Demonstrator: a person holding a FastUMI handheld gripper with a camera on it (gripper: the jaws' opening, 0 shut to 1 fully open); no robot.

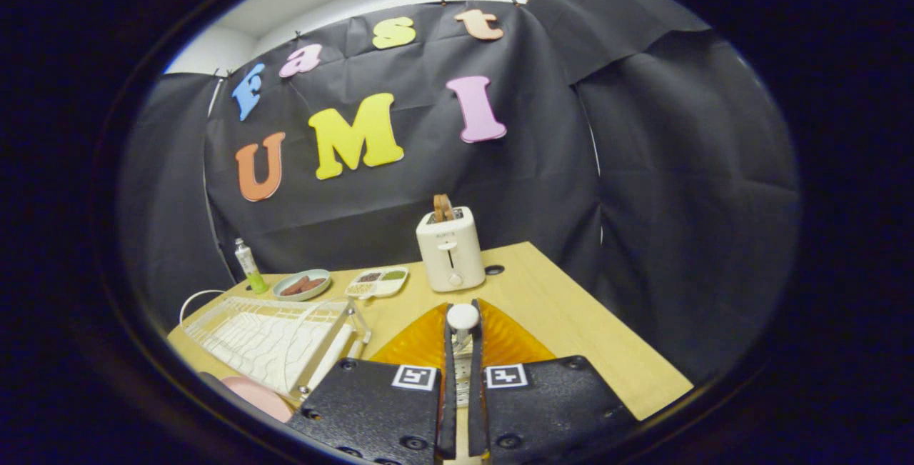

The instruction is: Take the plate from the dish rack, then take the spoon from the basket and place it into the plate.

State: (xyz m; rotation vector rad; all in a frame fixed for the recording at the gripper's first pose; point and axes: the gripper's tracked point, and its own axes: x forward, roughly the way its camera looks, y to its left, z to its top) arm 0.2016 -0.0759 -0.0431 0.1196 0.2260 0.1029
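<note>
Tool narrow, fingers nearly together, clamped on a white spoon. Rounded white end pokes up between the tips, the rest runs back down the gap. Orange plate sits right under and ahead of the fingers, flat on the wood surface. White wire dish rack just left of the tool; pink item beside its near corner. Toaster w/ bread in the slot stands beyond the plate. Small dish, divided tray and a tube further left, well apart.

Looks like the place step.

Risks:
- Spoon gripped near one end, so on release it may tip and bounce off the plate rim onto the surface.
- Plate likely slick. Spoon could skate if dropped from height. Lower first.
- Opening while tilted could flick the spoon toward the toaster.
- Rack is close on the left. A wide swing out could clip it.
</note>
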